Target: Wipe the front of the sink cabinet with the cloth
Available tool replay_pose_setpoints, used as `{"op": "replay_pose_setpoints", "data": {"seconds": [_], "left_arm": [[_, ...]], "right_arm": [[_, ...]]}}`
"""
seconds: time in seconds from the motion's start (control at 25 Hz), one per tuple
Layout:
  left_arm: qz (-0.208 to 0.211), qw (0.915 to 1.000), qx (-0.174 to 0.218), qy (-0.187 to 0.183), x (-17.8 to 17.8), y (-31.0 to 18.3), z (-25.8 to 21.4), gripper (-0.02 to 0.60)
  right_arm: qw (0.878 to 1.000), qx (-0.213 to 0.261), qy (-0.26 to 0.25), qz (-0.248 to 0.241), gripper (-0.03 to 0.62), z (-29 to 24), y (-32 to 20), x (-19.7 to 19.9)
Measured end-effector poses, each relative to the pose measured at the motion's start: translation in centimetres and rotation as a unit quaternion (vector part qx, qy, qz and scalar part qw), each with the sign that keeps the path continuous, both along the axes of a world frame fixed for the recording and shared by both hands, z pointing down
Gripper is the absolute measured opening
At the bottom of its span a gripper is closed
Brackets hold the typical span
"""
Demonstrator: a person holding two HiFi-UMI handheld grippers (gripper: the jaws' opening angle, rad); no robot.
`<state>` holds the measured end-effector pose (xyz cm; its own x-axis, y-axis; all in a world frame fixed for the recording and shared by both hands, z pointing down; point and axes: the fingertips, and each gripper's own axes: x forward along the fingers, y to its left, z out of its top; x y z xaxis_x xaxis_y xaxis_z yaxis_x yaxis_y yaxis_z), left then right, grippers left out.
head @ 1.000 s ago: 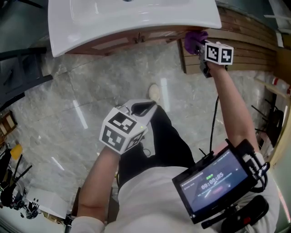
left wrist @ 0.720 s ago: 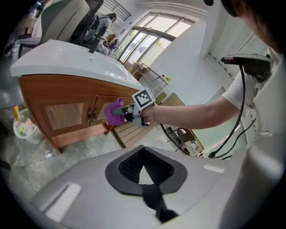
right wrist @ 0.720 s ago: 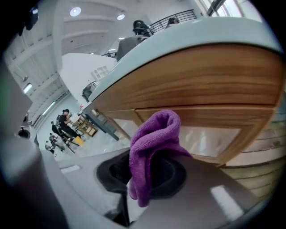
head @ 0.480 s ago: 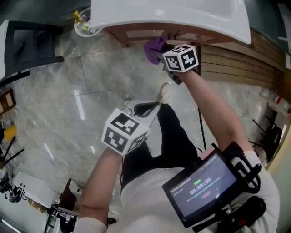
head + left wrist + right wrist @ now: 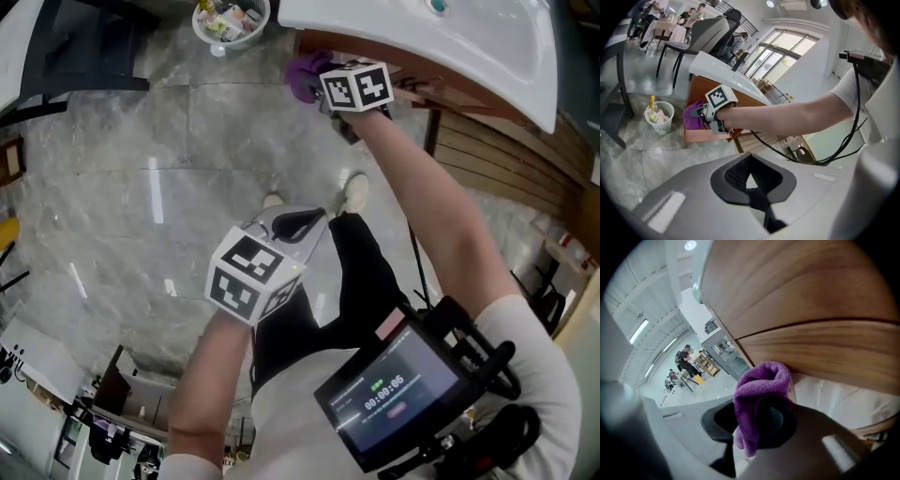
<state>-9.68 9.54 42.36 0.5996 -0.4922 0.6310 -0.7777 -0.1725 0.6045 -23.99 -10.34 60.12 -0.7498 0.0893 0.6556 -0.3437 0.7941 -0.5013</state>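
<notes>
right gripper at 12 o'clock clamps purple cloth against wooden cabinet front; best to press flat and overlap strokes. left gripper closed, empty.

White short-sleeve T-shirt, black trousers, white shoes. Black chest-mounted screen showing a timer. Thin black cable along right arm. Left gripper and right gripper: grey shells, black jaw pads, white cubes with black square markers.
</notes>
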Motion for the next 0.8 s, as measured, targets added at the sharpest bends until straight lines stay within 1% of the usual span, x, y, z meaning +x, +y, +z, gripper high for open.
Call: {"op": "replay_pose_setpoints", "data": {"seconds": [0.12,0.24,0.44,0.6,0.8], "left_arm": [[-0.002,1.0000,-0.002,0.007,-2.3,0.5,0.9,0.006],[0.007,0.9999,-0.001,0.010,-2.4,0.1,1.1,0.006],[0.030,0.9995,0.003,0.012,-0.3,-0.7,1.0,0.006],[0.051,0.9986,0.003,0.015,1.4,-1.7,1.1,0.006],[0.080,0.9966,0.005,0.017,5.3,-3.8,0.8,0.006]], "right_arm": [[1.000,-0.011,0.002,0.020,0.072,1.1,-0.3,-1.8],[0.999,-0.019,0.002,0.050,0.072,1.6,-1.4,-0.8],[0.995,-0.024,0.000,0.101,0.072,1.7,-3.6,3.4],[0.992,-0.022,0.002,0.124,0.072,1.7,-5.2,6.9],[0.987,-0.023,0.002,0.158,0.072,1.4,-8.1,13.2]]}}
